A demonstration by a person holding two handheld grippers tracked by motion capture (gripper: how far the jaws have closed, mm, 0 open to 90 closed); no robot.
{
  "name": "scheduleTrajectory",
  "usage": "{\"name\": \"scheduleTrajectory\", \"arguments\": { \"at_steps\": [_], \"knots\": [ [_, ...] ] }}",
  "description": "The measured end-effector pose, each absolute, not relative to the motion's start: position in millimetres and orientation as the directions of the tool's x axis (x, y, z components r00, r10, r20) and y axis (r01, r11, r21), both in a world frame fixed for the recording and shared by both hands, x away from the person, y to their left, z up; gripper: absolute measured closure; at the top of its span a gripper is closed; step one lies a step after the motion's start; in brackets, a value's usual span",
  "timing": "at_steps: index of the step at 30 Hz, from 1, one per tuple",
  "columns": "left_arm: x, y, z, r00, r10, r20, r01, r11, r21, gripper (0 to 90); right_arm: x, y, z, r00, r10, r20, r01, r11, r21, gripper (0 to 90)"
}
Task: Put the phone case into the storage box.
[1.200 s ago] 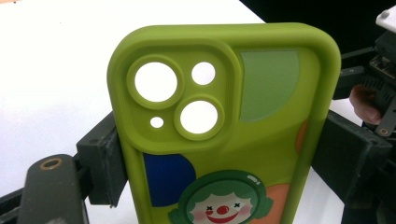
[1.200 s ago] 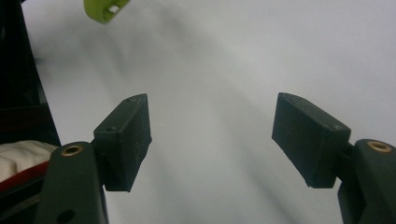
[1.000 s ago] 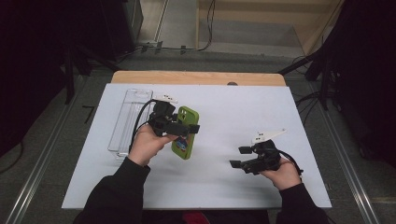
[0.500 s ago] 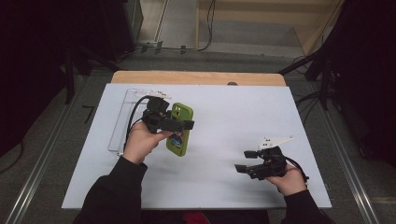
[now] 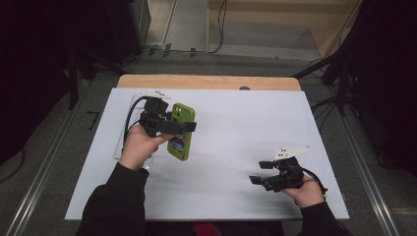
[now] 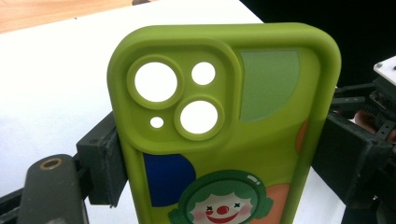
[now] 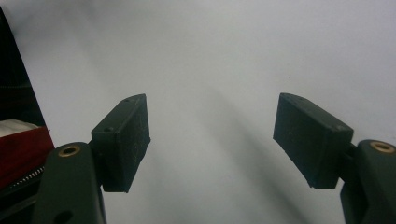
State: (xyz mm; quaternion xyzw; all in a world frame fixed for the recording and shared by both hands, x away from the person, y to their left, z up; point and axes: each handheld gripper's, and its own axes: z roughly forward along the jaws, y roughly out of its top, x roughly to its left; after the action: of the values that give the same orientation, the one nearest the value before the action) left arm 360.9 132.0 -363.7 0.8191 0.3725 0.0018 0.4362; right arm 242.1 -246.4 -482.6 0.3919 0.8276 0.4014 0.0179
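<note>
Phone case [image 5: 180, 132] sits between the jaws of the left gripper [image 5: 189, 127], over the left half of the white board [image 5: 236, 128]. Right gripper [image 5: 256, 172] well apart, near the board's front right. Clear tray [image 5: 129, 129] lies behind the left hand [image 5: 139, 147], by the board's left edge.

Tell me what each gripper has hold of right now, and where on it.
The left gripper clamps the green phone case across its two long side edges, below the camera cut-outs. The right gripper is open and holds nothing.
</note>
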Motion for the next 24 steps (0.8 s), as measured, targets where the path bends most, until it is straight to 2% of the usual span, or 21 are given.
{"name": "scheduleTrajectory", "arguments": {
  "at_steps": [24],
  "knots": [
    [365,165,-349,0.684,0.664,-0.302,0.606,-0.286,0.742,16.4,242,-245,-483,-0.699,0.656,0.284,0.628,0.374,0.682,25.3]
  ]
}}
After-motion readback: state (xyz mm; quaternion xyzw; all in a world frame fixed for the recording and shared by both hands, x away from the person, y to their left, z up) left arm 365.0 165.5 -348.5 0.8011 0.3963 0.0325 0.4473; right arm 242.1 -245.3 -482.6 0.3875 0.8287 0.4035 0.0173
